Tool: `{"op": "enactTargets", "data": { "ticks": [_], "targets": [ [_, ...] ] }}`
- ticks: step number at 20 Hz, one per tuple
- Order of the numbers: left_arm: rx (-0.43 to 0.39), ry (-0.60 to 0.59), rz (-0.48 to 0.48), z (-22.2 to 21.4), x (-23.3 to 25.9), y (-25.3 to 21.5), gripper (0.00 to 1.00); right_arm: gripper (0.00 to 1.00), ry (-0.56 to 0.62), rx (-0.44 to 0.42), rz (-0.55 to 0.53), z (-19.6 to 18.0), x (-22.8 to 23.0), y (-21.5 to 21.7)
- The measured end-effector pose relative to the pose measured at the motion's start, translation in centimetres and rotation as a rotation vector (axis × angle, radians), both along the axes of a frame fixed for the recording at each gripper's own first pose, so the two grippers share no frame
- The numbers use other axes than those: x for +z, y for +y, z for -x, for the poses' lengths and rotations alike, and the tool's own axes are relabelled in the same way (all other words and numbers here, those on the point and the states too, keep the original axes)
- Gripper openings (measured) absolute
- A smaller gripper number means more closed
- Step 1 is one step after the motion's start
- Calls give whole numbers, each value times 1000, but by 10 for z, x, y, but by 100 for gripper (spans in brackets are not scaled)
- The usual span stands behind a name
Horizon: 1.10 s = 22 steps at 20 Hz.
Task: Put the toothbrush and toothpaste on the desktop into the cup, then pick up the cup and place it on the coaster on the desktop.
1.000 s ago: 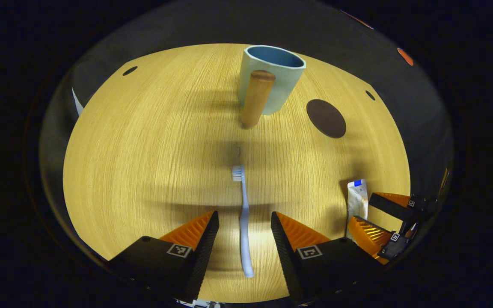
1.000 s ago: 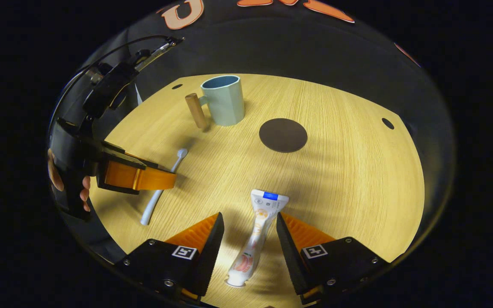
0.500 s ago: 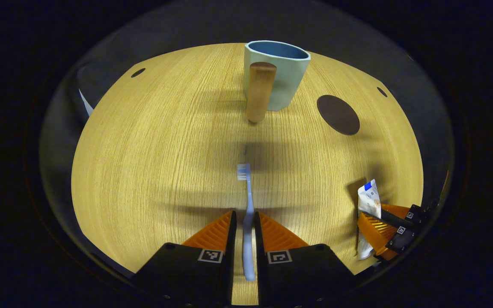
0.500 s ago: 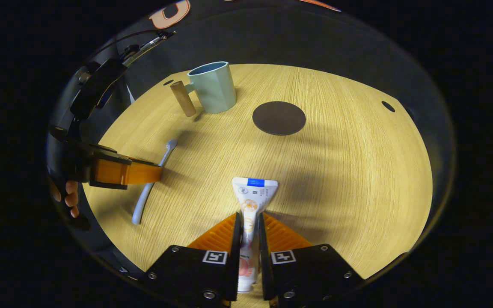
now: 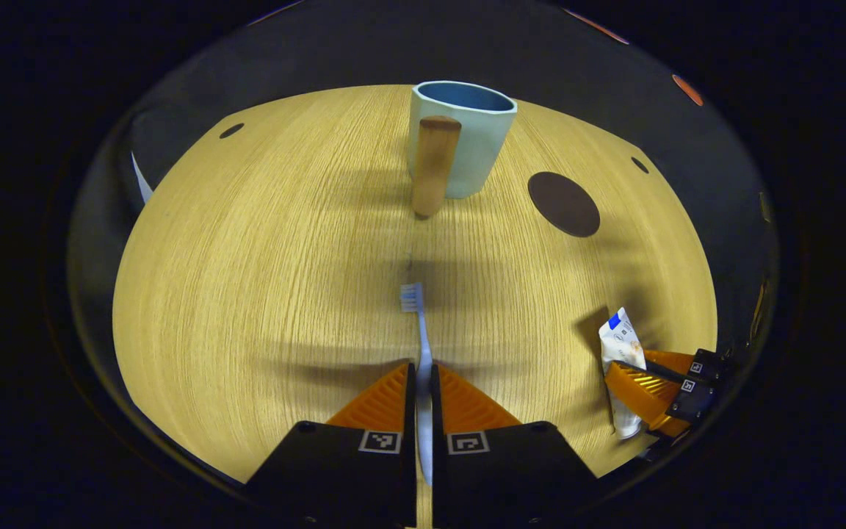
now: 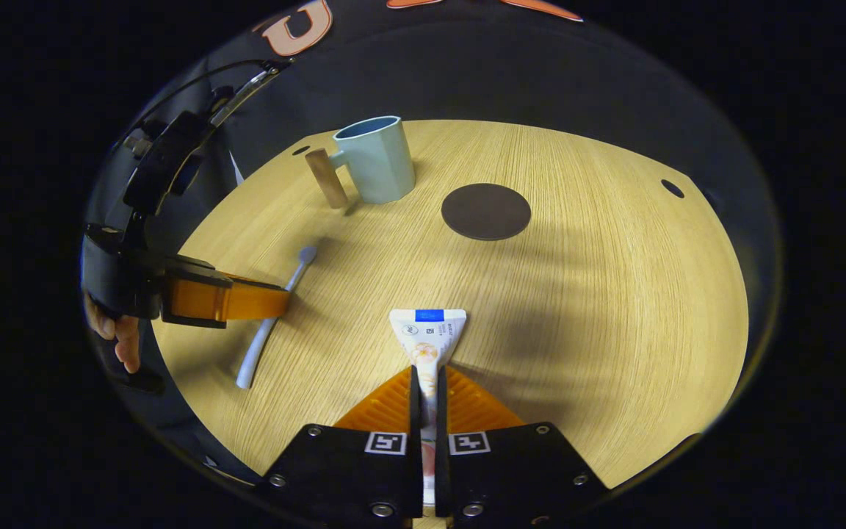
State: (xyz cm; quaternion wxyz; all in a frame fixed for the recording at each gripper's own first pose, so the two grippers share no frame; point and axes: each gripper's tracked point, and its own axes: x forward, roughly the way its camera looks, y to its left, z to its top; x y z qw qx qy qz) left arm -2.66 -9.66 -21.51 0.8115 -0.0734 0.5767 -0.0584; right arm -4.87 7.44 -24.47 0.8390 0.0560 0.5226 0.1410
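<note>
Light wood-grain desktop (image 5: 261, 294) with dark booth cloth behind it and small round holes near the far corners.

Left gripper view: left gripper (image 5: 424, 371) at bottom centre, both fingers pressed together on the toothbrush (image 5: 420, 345) handle. Brush is pale blue-white, bristle head pointing up-frame toward the cup (image 5: 467, 136), well apart from it. Cup is pale blue with a darker blue inside, upright at top centre, its wooden peg-like handle facing the camera. Dark round coaster (image 5: 563, 203) lies flat, right of the cup, not touching. At lower right, the right gripper (image 5: 632, 367) is clamped on the toothpaste (image 5: 620, 339), flat crimped end pointing up-frame.

Right gripper view: right gripper (image 6: 428, 378) at bottom centre, fingers closed on the toothpaste (image 6: 427, 338) tube body. Tube is white with a blue patch at the crimped end, small dark printed marks and an orange-toned graphic; writing too small to read, no brand legible. Square black-and-white markers sit on both finger blocks. Left gripper (image 6: 280, 300) comes in from the left edge, gripping the toothbrush (image 6: 269, 330) mid-handle; a hand (image 6: 118, 334) holds it at the far left. Cup (image 6: 375, 158) stands upper left of centre, handle to its left. Coaster (image 6: 486, 211) just right of the cup, bare. Whether brush and tube touch the desktop or are raised, cannot tell.
</note>
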Motion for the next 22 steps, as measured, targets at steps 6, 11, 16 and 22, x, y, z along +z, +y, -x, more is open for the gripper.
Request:
{"op": "enactTargets", "data": {
  "ticks": [6, 11, 16, 22],
  "targets": [
    [-7, -91, 70, -22, -1, -3, 5, 6, -57, 44, -7, 0, 7, 5],
    [21, -199, 102, -53, 4, -6, 5, 6, -147, 55, -4, -9, 18, -1],
    [13, -339, 82, -79, 13, 9, 5, 6, -225, 15, -21, -24, 40, -8],
    [23, -519, 49, -108, 48, 33, 5, 6, -302, -14, -67, -37, 67, -13]
  ]
}}
